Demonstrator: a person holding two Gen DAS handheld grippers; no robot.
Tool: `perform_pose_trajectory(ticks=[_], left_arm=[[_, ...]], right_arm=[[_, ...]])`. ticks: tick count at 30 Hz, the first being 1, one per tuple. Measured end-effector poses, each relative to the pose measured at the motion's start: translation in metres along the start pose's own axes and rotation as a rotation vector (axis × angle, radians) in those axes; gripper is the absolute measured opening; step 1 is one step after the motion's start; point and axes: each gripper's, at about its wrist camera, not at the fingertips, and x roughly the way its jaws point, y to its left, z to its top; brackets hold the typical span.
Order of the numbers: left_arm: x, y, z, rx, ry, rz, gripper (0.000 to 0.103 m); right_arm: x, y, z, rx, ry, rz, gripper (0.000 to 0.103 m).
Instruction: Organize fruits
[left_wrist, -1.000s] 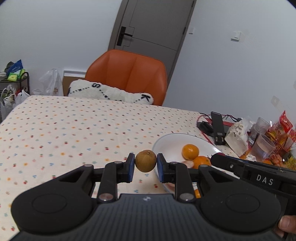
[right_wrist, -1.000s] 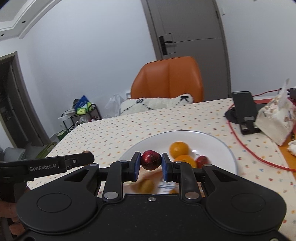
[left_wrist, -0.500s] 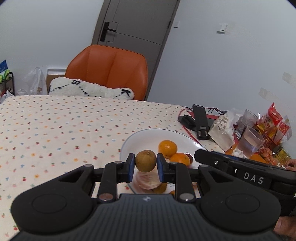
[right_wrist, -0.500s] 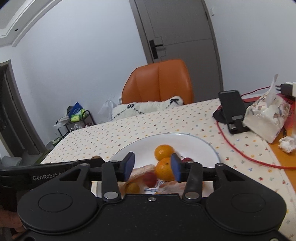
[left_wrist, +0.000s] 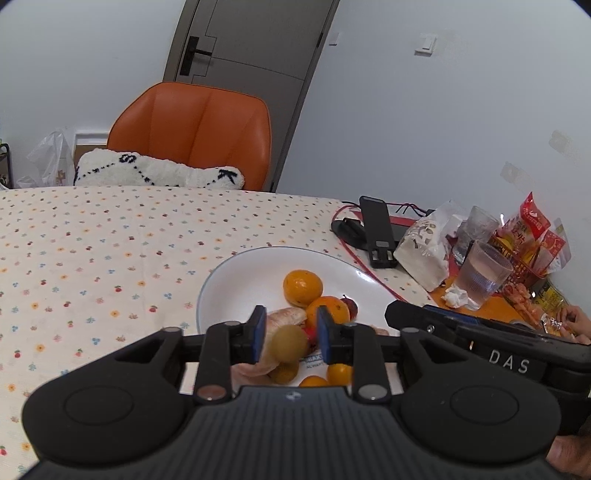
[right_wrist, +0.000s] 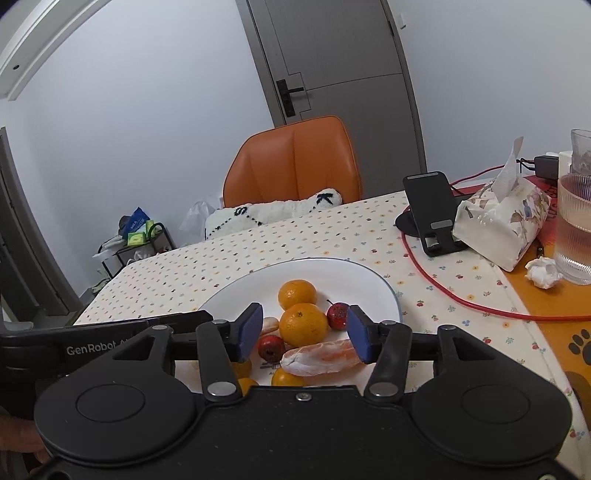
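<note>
The left gripper (left_wrist: 288, 339) hung over the near part of the white plate (left_wrist: 236, 269), its blue pads parted, with a blurred brown-green round fruit (left_wrist: 287, 344) in the gap just below the pad tips; whether either pad touched it could not be told. The right gripper (right_wrist: 302, 333) stood wide and held nothing, above the same plate. Between and beyond its pads lay 2 mandarins (right_wrist: 303, 323), one behind the other, with a small red fruit (right_wrist: 338, 315) just right of them and another red fruit (right_wrist: 271, 348) to the near left. A peeled citrus piece (right_wrist: 321, 356) lay just beside the right pad. The plate sat on a table with a dotted tablecloth (right_wrist: 295, 236). Further right stood a black phone stand (right_wrist: 432, 210), a tissue pack (right_wrist: 506, 218) and a ribbed glass (right_wrist: 574, 229).
</note>
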Motion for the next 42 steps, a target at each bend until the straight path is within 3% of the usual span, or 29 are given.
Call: perform_pose_trajectory(ticks=[13, 21, 28, 33, 38, 42], left_arm=[[-0.033, 0.032, 0.001, -0.051, -0.026, 0.122, 0.056], [-0.058, 0.046, -0.005, -0.061, -0.041, 0.159, 0.069], [-0.076, 0.054, -0.010, -0.061, -0.034, 0.194, 0.082], [-0.092, 0.060, -0.016, -0.067, -0.043, 0.217, 0.084], [-0.108, 0.062, -0.022, -0.065, -0.053, 0.239, 0.085], [-0.122, 0.064, -0.030, -0.059, -0.059, 0.258, 0.092]], right_arm=[[0.000, 0.024, -0.003, -0.030, 0.002, 0.055, 0.058], [-0.005, 0.041, -0.005, -0.050, 0.002, 0.082, 0.063], [-0.012, 0.056, -0.006, -0.073, -0.012, 0.094, 0.081], [-0.020, 0.066, -0.009, -0.093, -0.022, 0.101, 0.093], [-0.029, 0.074, -0.014, -0.091, -0.025, 0.105, 0.102], [-0.037, 0.078, -0.020, -0.094, -0.023, 0.104, 0.103]])
